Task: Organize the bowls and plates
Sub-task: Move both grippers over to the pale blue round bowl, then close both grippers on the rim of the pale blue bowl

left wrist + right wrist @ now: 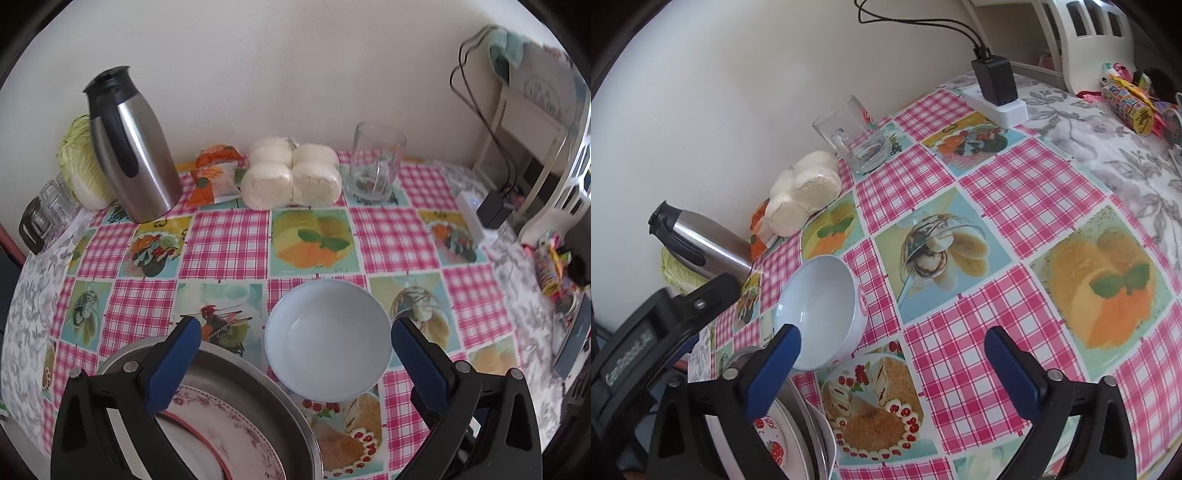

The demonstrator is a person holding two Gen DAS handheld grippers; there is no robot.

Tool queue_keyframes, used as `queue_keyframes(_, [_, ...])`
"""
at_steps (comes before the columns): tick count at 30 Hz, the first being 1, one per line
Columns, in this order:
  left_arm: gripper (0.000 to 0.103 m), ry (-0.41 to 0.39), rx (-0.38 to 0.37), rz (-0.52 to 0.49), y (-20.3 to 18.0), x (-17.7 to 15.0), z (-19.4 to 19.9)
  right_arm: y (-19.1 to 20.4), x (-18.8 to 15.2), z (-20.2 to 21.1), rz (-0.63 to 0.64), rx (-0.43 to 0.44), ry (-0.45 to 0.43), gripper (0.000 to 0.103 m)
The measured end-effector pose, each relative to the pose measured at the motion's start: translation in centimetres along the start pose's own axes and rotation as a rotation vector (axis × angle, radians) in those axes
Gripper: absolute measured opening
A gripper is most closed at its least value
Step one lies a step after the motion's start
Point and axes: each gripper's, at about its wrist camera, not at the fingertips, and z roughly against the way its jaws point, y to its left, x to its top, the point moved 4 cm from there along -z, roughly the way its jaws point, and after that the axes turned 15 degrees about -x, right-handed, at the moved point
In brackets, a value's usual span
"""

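**Hovering over bowl, both grippers empty**

I see the left gripper point(295, 341) spread wide above the white bowl point(328, 339); the right gripper point(892, 352) is also spread, gripping nothing. Bowl sits upright just beside the steel pan point(258, 402) holding a patterned plate point(236, 439).

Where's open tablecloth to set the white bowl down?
Free: the checked cloth between the white bowl and the clear glass mug, and rightward toward the white power strip. Crowded: the back wall by the steel thermos and wrapped buns.
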Motion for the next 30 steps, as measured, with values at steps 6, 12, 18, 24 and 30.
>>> queue_keyframes(6, [0.083,0.086,0.044,0.035,1.0,-0.4,-3.4,1.3,-0.6,-1.8,0.029,0.033,0.019,0.082])
queue_keyframes(12, [0.073,0.115,0.103,0.015,1.4,-0.6,-5.7,2.6,-0.9,-3.0,0.036,0.074,0.038,0.069])
queue_keyframes(18, [0.071,0.144,0.125,0.033,2.3,-1.0,-7.5,3.2,-0.9,-4.3,0.039,0.109,0.049,0.055])
queue_keyframes(24, [0.053,0.168,0.131,0.041,2.8,-1.2,-8.6,3.4,-1.2,-5.8,0.028,0.135,0.07,0.048])
queue_keyframes(30, [0.039,0.174,0.13,0.069,3.6,-1.3,-9.1,3.8,-1.4,-6.8,0.018,0.159,0.078,0.042])
